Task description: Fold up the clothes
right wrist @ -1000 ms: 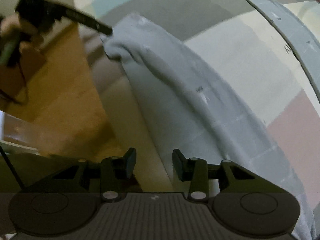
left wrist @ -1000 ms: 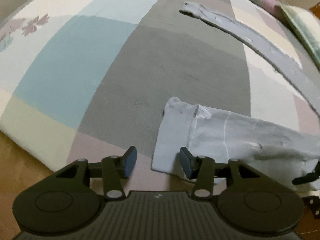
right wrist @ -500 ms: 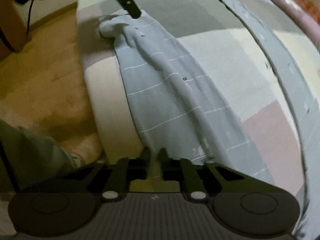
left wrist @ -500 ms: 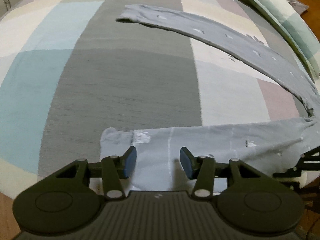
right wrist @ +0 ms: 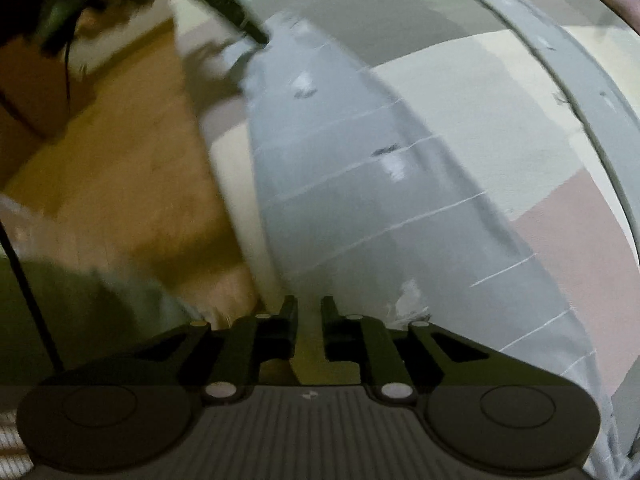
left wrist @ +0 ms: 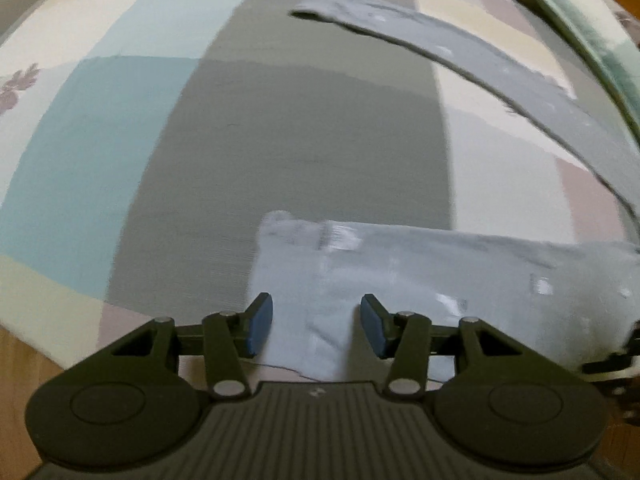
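Grey-blue trousers lie spread on a bed. The near leg runs along the bed's front edge and the far leg curves away across the cover. My left gripper hangs open over the near leg's hem, pads apart, cloth flat beneath them. In the right wrist view the near leg stretches from the left gripper's finger down to my right gripper. Its jaws stand a narrow slit apart and are opening. Pale bed edge shows in the slit and the cloth's edge lies just past the fingertips.
The bed cover is a patchwork of grey, blue, cream and pink. A striped pillow lies at the far right. Wooden floor lies past the bed's edge, with a green trouser leg and a black cable there.
The right jaws went from apart to shut at the cloth's near edge, then parted a little. The left gripper stayed open and shifted sideways over the hem.
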Motion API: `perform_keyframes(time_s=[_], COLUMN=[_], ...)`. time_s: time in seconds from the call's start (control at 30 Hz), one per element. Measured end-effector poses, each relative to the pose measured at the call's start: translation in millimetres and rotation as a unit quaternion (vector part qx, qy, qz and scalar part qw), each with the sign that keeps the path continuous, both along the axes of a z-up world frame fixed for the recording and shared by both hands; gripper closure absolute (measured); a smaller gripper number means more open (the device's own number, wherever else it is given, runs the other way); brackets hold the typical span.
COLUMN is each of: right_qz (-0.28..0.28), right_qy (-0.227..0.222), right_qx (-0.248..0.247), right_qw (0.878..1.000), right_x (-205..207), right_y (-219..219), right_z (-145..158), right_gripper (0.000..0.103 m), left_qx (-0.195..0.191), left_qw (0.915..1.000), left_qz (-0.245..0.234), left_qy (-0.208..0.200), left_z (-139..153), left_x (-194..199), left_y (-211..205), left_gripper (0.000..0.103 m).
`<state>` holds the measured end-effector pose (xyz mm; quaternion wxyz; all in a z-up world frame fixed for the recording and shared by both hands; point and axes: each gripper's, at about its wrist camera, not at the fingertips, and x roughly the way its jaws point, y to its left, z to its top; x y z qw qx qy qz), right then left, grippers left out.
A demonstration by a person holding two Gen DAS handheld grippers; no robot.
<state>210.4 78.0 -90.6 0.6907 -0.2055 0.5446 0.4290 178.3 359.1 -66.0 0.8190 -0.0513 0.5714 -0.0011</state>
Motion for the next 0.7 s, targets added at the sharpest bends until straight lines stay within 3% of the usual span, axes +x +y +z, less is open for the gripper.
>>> perform_keyframes(time_s=[0.1,0.27,0.37,0.5,0.7], right_qz=[-0.024,-0.045,-0.046,-0.058,-0.058], right_qy=[0.002,-0.005,-0.009,0.004,0.016], right_qx=[0.018,0.036,0.045,0.067,0.088], right_qw=[1.000,0.998,0.998,0.996,0.994], right_x=[9.2,25.6,32.3,41.7,61.1], right_y=[0.8,13.0,21.7,29.3,45.8], right_z=[7.6,9.4,10.6,15.3,16.6], right_gripper=[0.086,0.079,0.079,0.079,0.073], left_qx=[0.007,-0.019,-0.019,-0.028,-0.120], left_qw=[0.9998,0.9993,0.9993,0.9976,0.9810], left_qz=[0.019,0.032,0.030,0.062,0.152], left_qy=[-0.001,0.007,0.009,0.014,0.012], left_z=[-6.5,-13.9,-14.6,-11.8,-2.6], left_x=[1.3,-2.3,-11.8,-23.5,-39.3], left_y=[10.4,14.7,15.0,22.9,31.6], left_gripper=[0.054,0.056,0.053,0.054,0.057])
